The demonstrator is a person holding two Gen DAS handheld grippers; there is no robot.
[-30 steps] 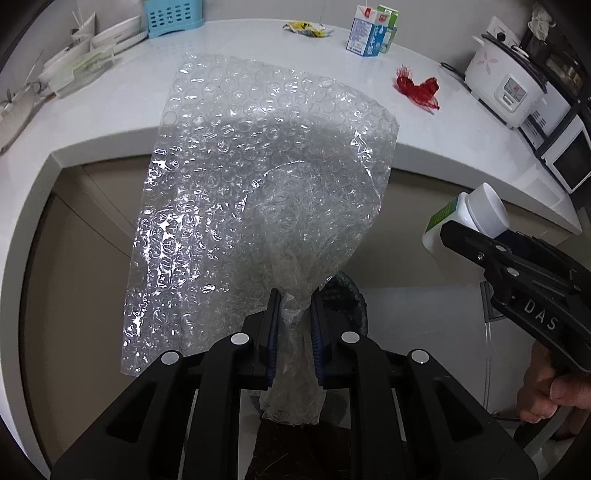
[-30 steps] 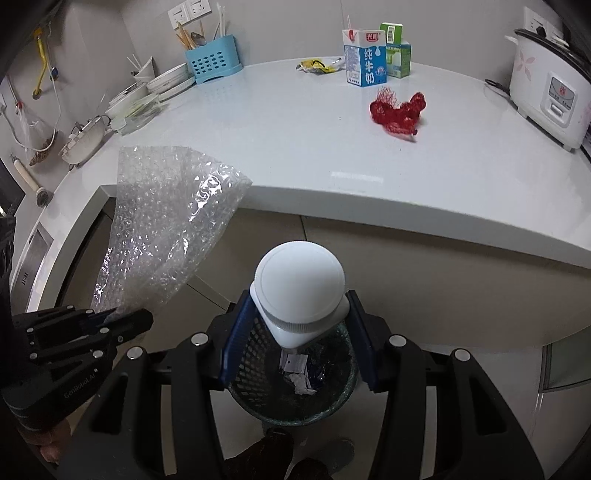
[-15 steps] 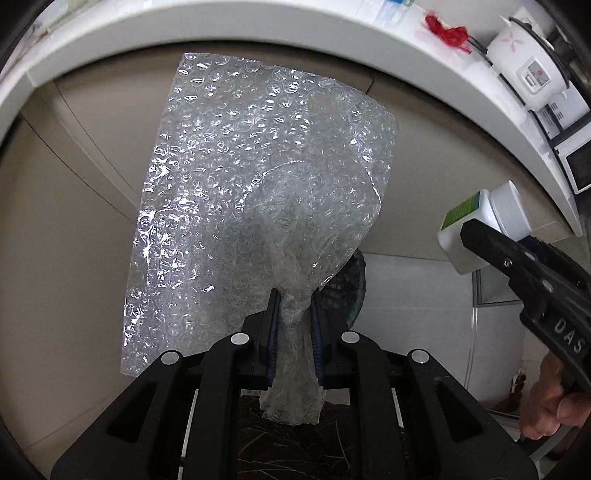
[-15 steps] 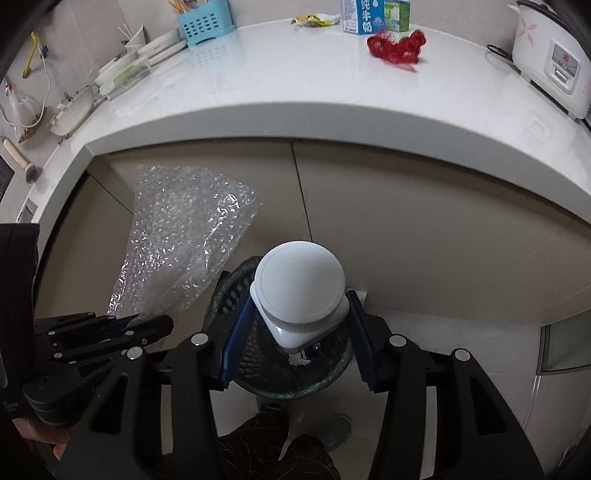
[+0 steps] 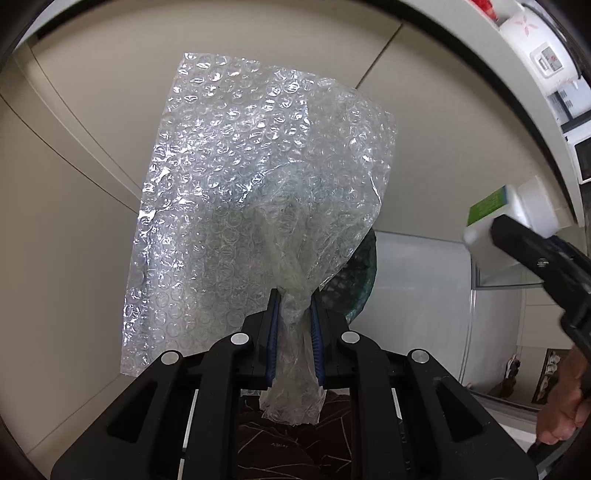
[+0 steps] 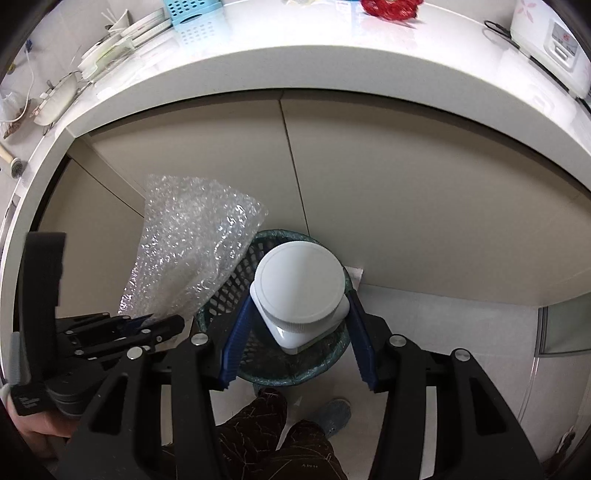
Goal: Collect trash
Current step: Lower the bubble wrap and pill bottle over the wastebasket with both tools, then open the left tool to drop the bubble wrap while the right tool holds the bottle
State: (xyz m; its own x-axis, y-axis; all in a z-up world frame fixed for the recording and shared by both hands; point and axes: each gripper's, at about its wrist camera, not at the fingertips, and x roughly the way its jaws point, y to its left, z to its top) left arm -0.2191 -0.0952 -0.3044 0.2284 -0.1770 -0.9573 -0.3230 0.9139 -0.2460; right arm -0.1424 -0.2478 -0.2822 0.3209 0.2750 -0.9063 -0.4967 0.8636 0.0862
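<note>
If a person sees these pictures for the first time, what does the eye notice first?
First, the large bubble wrap pinched in the left gripper, filling the left wrist view. Next, the white bottle between the right gripper's fingers, directly above the dark bin on the floor below the counter.

- We can't see most of the trash bin (image 5: pixel 364 273) in the left wrist view, the bubble wrap (image 5: pixel 258 192) covers it and only a dark green sliver of rim shows.
- In the right wrist view the white bottle (image 6: pixel 301 291) blocks the bin's inside, so what's in there we can't tell.
- The bottle (image 5: pixel 506 229) is motion-blurred in the left view, green label unreadable.
- The red mesh thing (image 6: pixel 391 7) is chopped by the top edge.
- The rice cooker (image 6: pixel 550 40) runs off the right edge.
</note>
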